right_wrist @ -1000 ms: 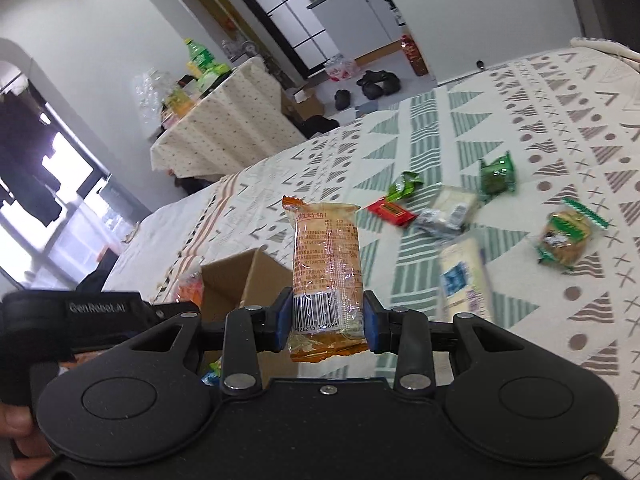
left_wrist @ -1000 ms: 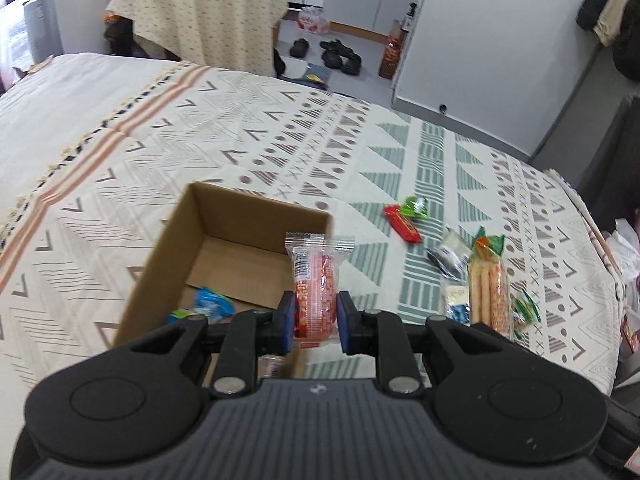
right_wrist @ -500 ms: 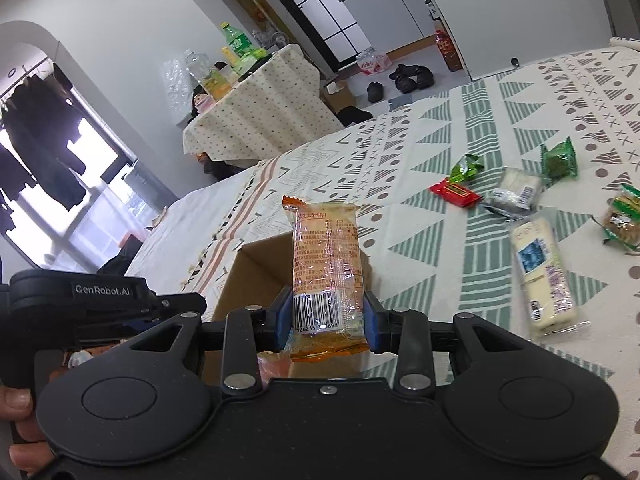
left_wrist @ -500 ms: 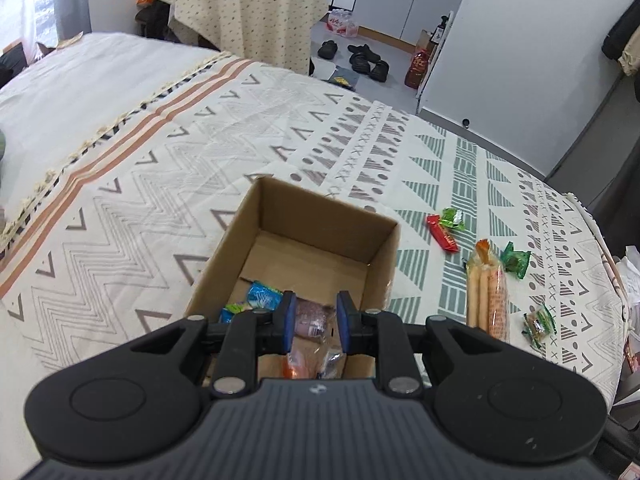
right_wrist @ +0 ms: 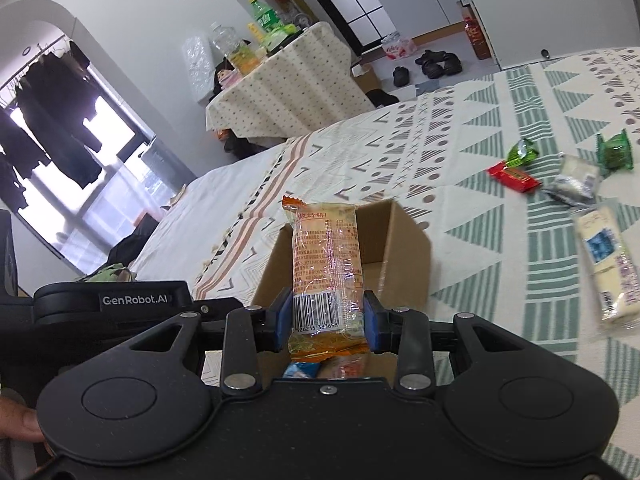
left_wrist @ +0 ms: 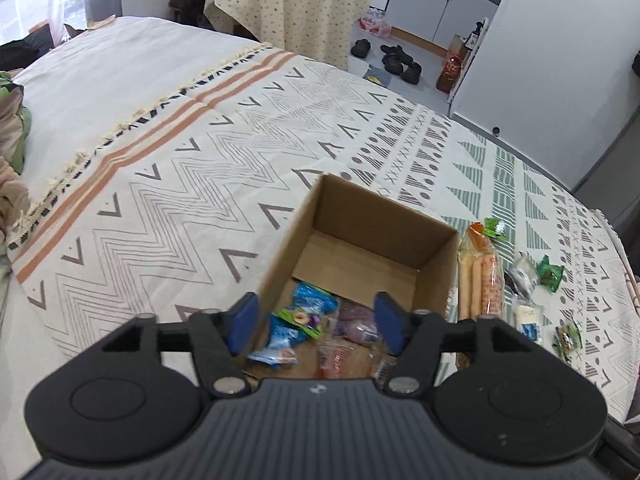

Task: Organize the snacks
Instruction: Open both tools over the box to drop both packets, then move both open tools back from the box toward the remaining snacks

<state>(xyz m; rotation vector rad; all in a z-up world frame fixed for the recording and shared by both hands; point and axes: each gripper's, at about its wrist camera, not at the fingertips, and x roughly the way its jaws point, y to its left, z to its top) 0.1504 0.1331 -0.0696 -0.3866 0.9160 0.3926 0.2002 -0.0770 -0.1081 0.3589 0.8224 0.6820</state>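
Observation:
An open cardboard box (left_wrist: 436, 268) (right_wrist: 408, 248) sits on the patterned bedspread. My left gripper (left_wrist: 316, 322) hovers over its near end with jaws opening and nothing between them. Below it in the box lie blue packets (left_wrist: 308, 300), a green one and the red-and-clear snack pack (left_wrist: 344, 362). My right gripper (right_wrist: 326, 318) is shut on an upright orange biscuit pack (right_wrist: 326, 264), held above the box's near edge. The left gripper's black body (right_wrist: 136, 304) shows at the left of the right wrist view.
Loose snacks lie on the bedspread right of the box: a long orange pack (left_wrist: 480, 276), a red bar (right_wrist: 514, 178), green candies (right_wrist: 614, 150), a white wafer pack (right_wrist: 608, 256). A cloth-covered table (left_wrist: 288, 4) and shoes stand beyond the bed. A person's thumb (right_wrist: 18, 420) shows lower left.
The left gripper carried the red-and-clear pack over the box, then opened; the pack now lies in the box. The right gripper moved toward the box, still holding the orange pack.

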